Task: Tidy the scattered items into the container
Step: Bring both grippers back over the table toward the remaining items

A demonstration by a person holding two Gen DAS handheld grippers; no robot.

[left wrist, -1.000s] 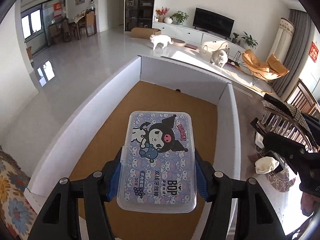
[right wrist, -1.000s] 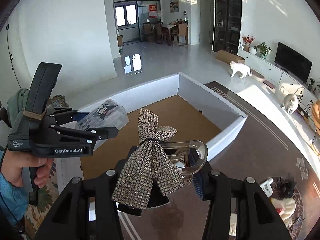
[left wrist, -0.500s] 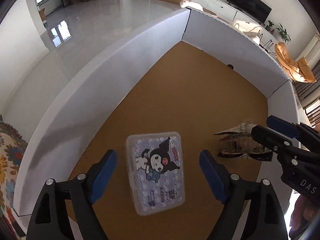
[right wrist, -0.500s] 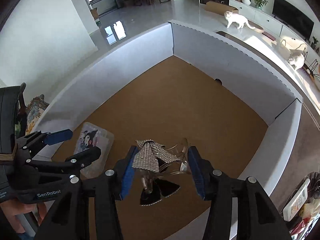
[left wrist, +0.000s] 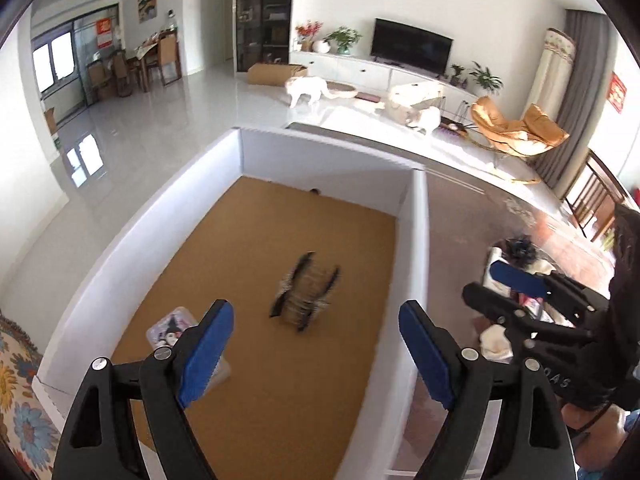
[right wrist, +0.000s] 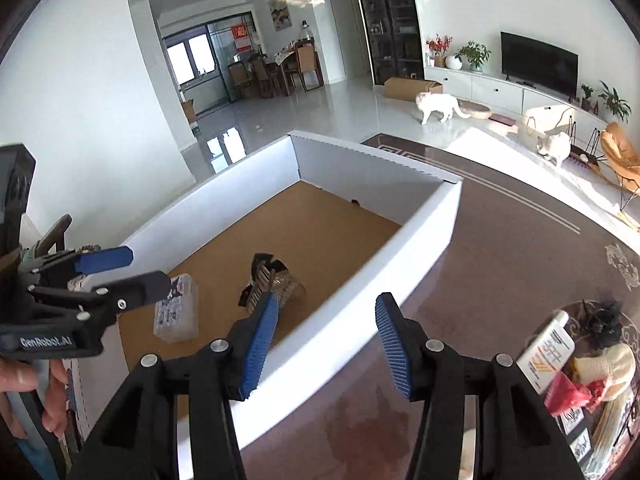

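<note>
The container is a white cardboard box point(left wrist: 132, 232) with a brown floor; it also shows in the right wrist view point(right wrist: 424, 224). A clear cartoon-print floss box point(left wrist: 170, 326) lies at its near left corner, also in the right wrist view point(right wrist: 178, 310). A rhinestone bow hair clip point(left wrist: 306, 294) lies mid-floor, blurred, also in the right wrist view point(right wrist: 274, 284). My left gripper point(left wrist: 316, 344) is open and empty above the box's near end. My right gripper point(right wrist: 326, 340) is open and empty above the box's right wall.
A pile of scattered items lies on the dark rug right of the box: a white bottle point(right wrist: 546, 348), a black hair piece point(right wrist: 604, 326), a cream cloth point(right wrist: 614, 366) and a red packet point(right wrist: 566, 394). A floral cushion point(left wrist: 18, 392) lies left of the box. Two cats point(right wrist: 438, 106) stand far off.
Both grippers have let go and pulled back up and toward me. The floss box and the bow clip now lie on the box floor. The right gripper has moved over the right wall.
</note>
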